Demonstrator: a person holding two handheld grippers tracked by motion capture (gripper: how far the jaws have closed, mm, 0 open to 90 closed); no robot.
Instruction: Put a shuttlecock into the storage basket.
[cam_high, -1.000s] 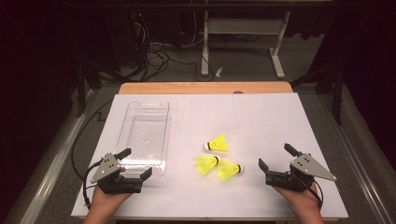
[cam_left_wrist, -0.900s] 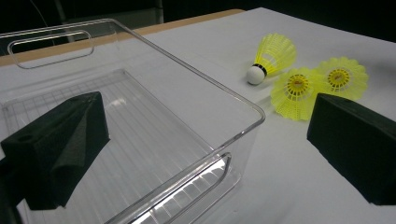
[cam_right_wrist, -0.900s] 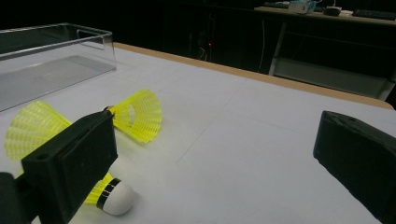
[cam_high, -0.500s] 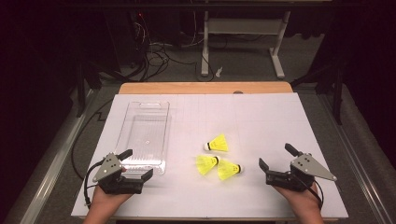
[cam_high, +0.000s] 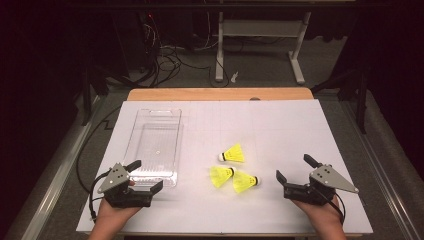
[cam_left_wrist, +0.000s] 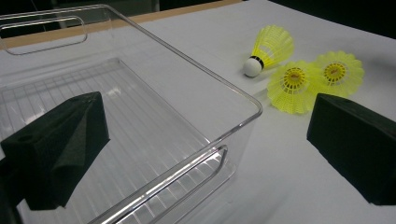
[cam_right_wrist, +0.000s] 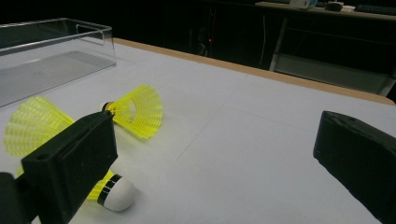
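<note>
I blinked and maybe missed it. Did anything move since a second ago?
Nothing visibly moved. The left gripper and right gripper stay open, resting on the white table, holding nothing. The three yellow shuttlecocks and the clear bin lie where they were.

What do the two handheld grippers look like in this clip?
Both the left gripper and the right gripper have a boxy black body with two blunt black jaws and a grey three-cornered plate with small dark dots on top. A black cable trails from each. No sleeves show on the forearms.
</note>
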